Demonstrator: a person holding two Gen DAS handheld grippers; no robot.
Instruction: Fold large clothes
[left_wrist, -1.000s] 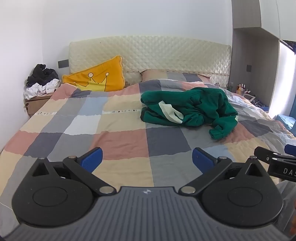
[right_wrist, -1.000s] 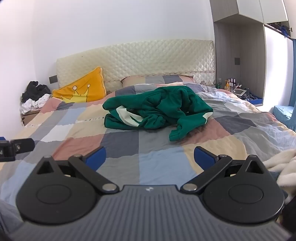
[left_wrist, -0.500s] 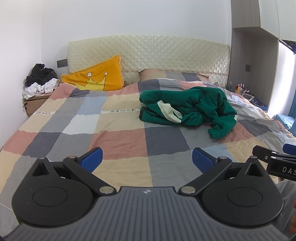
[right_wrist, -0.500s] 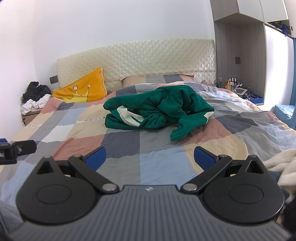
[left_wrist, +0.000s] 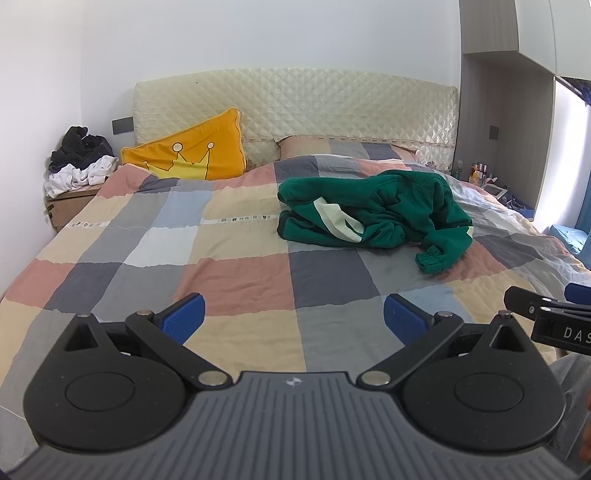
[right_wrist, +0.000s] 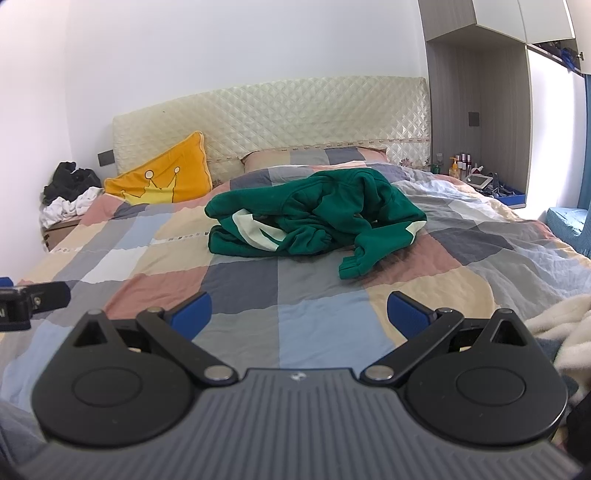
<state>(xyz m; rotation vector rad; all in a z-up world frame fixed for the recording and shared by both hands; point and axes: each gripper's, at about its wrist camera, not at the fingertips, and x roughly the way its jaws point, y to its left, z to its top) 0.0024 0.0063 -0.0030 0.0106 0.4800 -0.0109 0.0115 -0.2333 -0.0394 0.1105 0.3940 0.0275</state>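
Observation:
A crumpled dark green sweatshirt (left_wrist: 373, 214) with pale patches lies in a heap on the checked bedspread (left_wrist: 221, 273), toward the far right of the bed; one sleeve trails toward me. It also shows in the right wrist view (right_wrist: 314, 218). My left gripper (left_wrist: 293, 317) is open and empty, low over the foot of the bed, well short of the sweatshirt. My right gripper (right_wrist: 299, 312) is open and empty too, beside the left one. Each gripper shows at the edge of the other's view.
A yellow crown pillow (left_wrist: 188, 151) leans on the quilted headboard (left_wrist: 295, 103). A nightstand with heaped clothes (left_wrist: 77, 158) stands at the left. A side shelf with bottles (right_wrist: 469, 166) is at the right. A white fleecy blanket (right_wrist: 561, 325) lies at the near right.
Both views have shifted very slightly; the sweatshirt has not moved and both grippers stay open.

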